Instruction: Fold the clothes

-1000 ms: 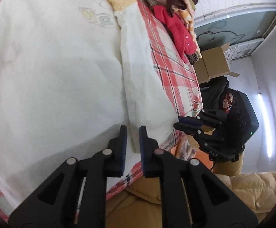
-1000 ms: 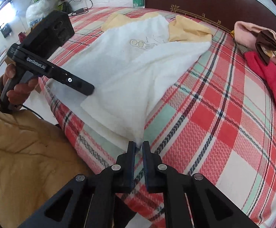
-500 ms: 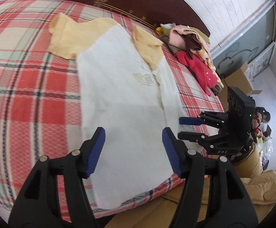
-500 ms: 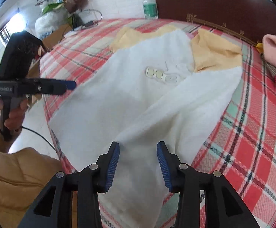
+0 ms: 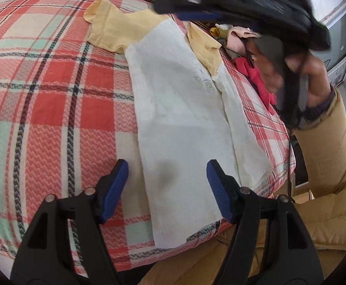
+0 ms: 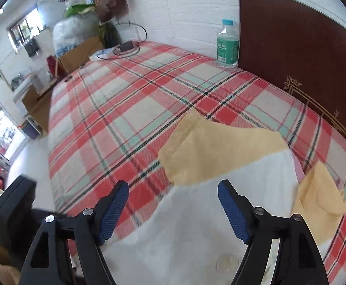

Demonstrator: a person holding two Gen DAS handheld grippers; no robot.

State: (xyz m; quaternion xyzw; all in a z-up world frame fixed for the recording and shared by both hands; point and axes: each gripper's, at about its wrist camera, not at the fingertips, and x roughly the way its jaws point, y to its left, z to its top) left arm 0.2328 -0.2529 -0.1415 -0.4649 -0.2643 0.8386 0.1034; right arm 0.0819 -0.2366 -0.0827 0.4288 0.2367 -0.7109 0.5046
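A white shirt (image 5: 184,123) with yellow sleeves lies flat on the plaid bedspread (image 5: 54,95), its right side folded lengthwise over the body. My left gripper (image 5: 167,168) hovers over the near hem, jaws opening, nothing between them. My right gripper (image 6: 173,185) hangs above the shirt (image 6: 196,225) where the white body meets a yellow sleeve (image 6: 215,147), jaws also opening and empty. The left wrist view shows the right gripper (image 5: 173,9) blurred over the collar end, held by a hand (image 5: 310,76).
A pile of pink and red clothes (image 5: 251,54) lies right of the shirt by the dark headboard (image 6: 291,47). A water bottle (image 6: 227,45) and a charger cable (image 6: 125,47) rest on the bed's far edge. A tan jacket sleeve (image 5: 327,166) crosses the near right.
Both grippers, shut at the shirt's near hem a second ago, have opened and let it go. The right one swung up to the sleeve end; the left drew back.
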